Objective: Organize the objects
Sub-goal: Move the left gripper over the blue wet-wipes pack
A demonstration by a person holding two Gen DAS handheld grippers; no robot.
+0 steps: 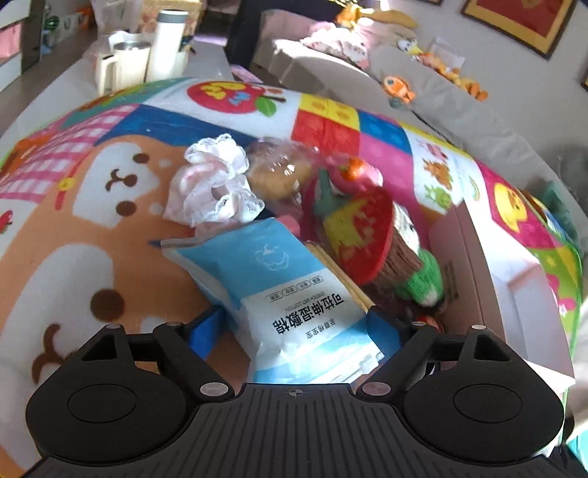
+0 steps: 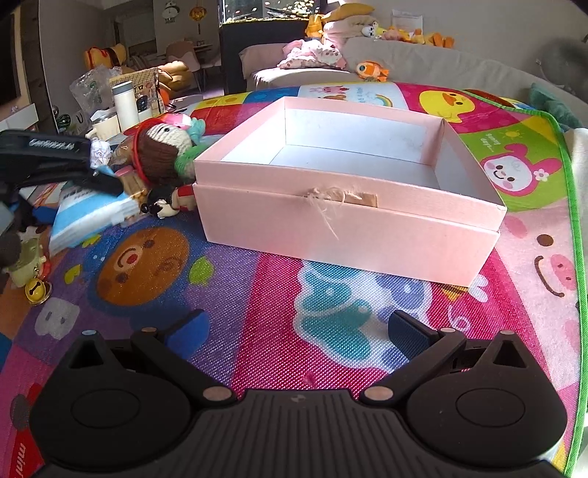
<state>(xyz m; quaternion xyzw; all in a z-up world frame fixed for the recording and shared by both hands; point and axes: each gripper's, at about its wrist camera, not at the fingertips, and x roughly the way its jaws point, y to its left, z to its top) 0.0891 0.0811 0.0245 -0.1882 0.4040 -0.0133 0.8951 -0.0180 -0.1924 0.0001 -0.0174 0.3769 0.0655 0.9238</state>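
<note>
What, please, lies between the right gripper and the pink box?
Only bare play mat lies between the right gripper and the pink box, shown in the right wrist view.

A bright cartoon play mat (image 2: 228, 279) covers the floor. Behind it runs a grey sofa (image 2: 422, 55) strewn with plush toys (image 2: 371, 70) and pink clothes (image 2: 312, 55). To the left stand a white thermos (image 2: 125, 103) and a cream mug (image 1: 125, 66). A framed red picture (image 1: 522, 18) hangs on the wall.

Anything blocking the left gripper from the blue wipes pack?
No. The blue wipes pack already lies between the open fingers of the left gripper, top of the pile. Pink box sits open, empty inside.
</note>
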